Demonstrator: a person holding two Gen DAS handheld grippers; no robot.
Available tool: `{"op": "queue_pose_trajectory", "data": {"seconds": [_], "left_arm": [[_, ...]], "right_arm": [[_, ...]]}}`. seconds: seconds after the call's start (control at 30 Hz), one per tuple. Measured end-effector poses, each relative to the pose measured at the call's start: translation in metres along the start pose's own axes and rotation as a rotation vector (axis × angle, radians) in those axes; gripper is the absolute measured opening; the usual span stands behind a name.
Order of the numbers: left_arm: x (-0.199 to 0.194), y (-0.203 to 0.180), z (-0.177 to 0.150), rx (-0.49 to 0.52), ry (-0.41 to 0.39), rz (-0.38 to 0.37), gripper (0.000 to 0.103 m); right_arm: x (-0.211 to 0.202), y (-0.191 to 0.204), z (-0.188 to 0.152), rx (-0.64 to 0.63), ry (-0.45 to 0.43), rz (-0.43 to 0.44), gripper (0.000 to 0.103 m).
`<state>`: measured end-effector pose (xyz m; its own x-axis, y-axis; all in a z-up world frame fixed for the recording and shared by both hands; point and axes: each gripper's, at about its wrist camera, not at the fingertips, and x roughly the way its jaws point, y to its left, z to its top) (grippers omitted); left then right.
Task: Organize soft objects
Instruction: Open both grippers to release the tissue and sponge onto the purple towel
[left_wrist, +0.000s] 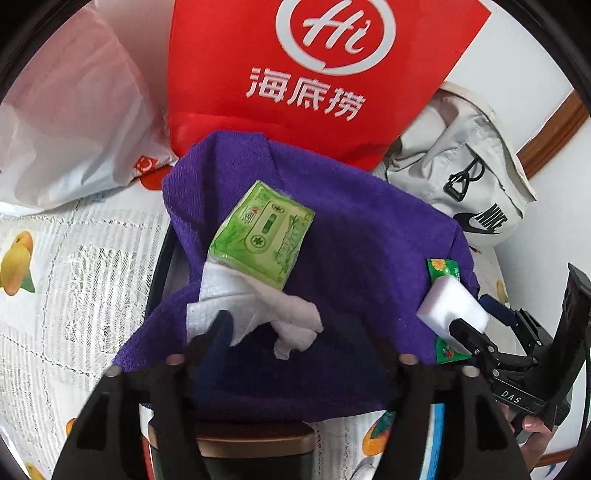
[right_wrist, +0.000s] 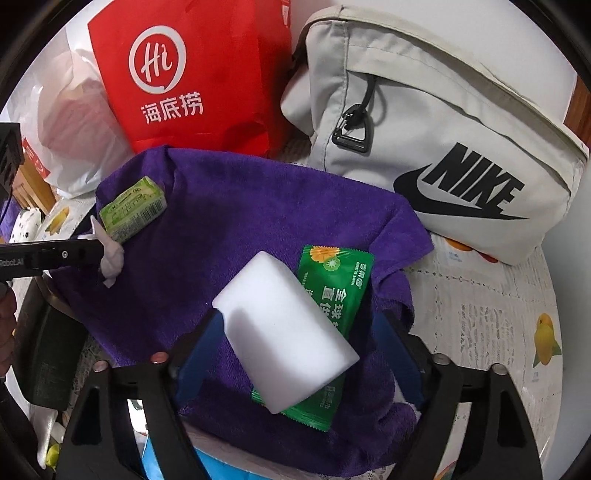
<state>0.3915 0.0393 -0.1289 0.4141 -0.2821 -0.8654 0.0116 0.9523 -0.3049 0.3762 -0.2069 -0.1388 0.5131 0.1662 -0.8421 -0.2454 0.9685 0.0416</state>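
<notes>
A purple towel (left_wrist: 351, 236) lies draped over a container, also in the right wrist view (right_wrist: 258, 206). On it sit a light green tissue pack (left_wrist: 262, 236) with white tissue (left_wrist: 258, 310) pulled out of it, a white sponge block (right_wrist: 284, 339) and a dark green sachet (right_wrist: 340, 288) under the block. My left gripper (left_wrist: 295, 332) is open, its left finger touching the tissue. My right gripper (right_wrist: 306, 332) is open around the sponge block, whose left edge touches the left finger. The sponge also shows in the left wrist view (left_wrist: 454, 306).
A red "Hi" bag (left_wrist: 314, 74) stands behind the towel, a white plastic bag (left_wrist: 74, 122) to its left. A grey Nike bag (right_wrist: 443, 140) lies at the right. A lace tablecloth with fruit prints (left_wrist: 74, 288) covers the table.
</notes>
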Motion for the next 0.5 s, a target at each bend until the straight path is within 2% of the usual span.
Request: {"op": "queue_pose_trajectory", "data": {"seconds": [0.3,0.4,0.5], "left_arm": [[-0.028,-0.001,-0.009,0.020,-0.043,0.035,0.067],[-0.041,-0.005,-0.016,0.045,-0.078,0.083,0.067],[-0.055,-0.009,-0.025,0.061,-0.121,0.093,0.067]], "right_arm": [[-0.026,-0.007,-0.009,0.065,-0.027,0.019,0.085],[-0.043,-0.008,-0.016,0.070,-0.063,0.017,0.085],[-0.059,-0.007,-0.021,0.081,-0.084,0.023,0.085]]}}
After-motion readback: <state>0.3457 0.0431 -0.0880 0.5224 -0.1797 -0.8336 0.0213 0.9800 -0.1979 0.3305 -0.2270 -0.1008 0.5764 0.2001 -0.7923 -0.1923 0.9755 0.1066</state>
